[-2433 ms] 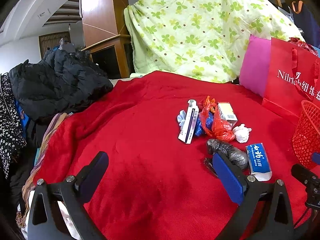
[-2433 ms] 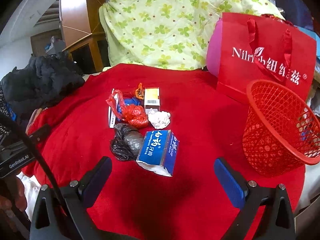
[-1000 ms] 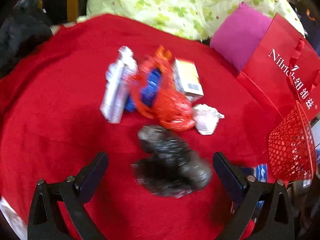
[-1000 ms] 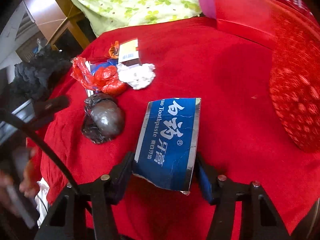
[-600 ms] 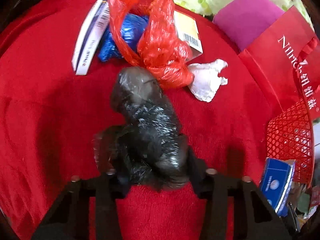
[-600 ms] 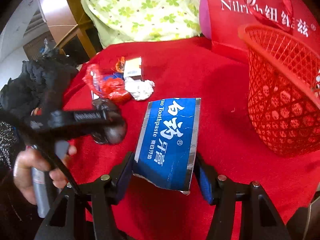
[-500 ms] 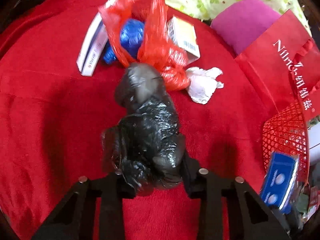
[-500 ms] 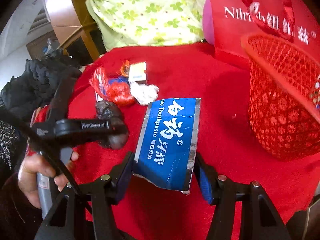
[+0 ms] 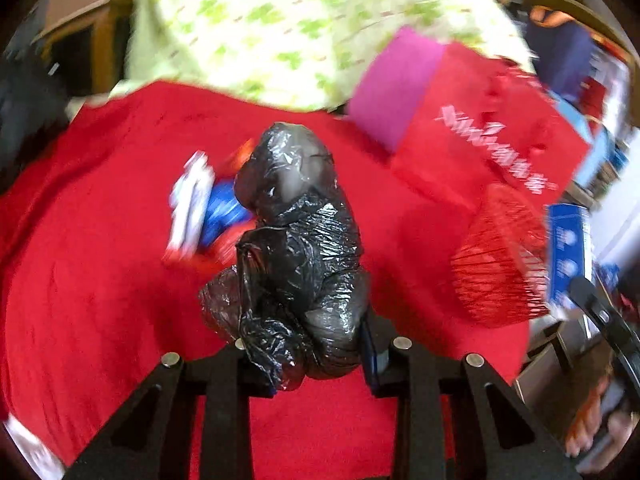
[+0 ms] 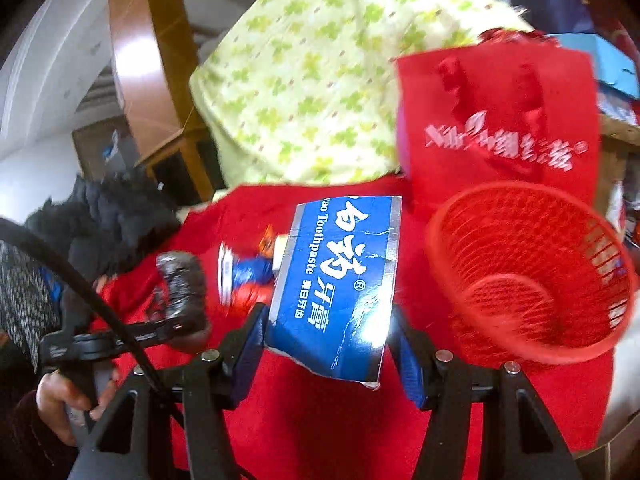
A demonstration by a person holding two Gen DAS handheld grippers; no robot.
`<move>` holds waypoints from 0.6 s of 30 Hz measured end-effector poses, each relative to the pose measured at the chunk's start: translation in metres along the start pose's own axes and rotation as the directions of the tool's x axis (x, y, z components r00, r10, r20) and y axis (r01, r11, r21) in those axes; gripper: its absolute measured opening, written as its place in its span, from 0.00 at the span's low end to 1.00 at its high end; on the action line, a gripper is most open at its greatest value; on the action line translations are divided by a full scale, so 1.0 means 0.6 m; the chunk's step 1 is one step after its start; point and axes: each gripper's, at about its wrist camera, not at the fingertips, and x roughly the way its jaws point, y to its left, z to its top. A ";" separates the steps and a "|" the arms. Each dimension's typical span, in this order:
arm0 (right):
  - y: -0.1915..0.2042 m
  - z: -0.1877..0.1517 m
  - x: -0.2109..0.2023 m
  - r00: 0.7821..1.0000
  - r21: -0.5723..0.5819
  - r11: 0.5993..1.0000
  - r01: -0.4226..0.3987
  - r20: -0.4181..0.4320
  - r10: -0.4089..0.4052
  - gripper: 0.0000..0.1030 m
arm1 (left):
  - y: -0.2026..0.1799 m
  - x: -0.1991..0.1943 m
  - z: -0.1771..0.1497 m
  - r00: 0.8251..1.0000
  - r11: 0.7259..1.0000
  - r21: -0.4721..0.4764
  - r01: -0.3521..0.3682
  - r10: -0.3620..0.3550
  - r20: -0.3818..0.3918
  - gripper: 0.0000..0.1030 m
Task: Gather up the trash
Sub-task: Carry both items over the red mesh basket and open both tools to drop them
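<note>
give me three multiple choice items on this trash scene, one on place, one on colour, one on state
1. Where is the red mesh basket relative to the blue toothpaste box in the right wrist view?
A. left B. right C. hidden behind it
2. What colour is the crumpled plastic bag?
A. black B. white C. green
3. How is the left gripper?
A. open, holding nothing B. shut on the bag C. out of view

Answers: 1 B, the basket sits right of the box. 2 A, its shiny plastic is black. 3 B, both fingers press the bag.
</note>
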 end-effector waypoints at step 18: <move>-0.296 0.062 -0.056 0.998 0.362 0.931 0.043 0.025 -0.056 0.64 | -0.360 0.114 0.134 0.925 0.886 0.267 0.378 -0.348 -0.154 0.37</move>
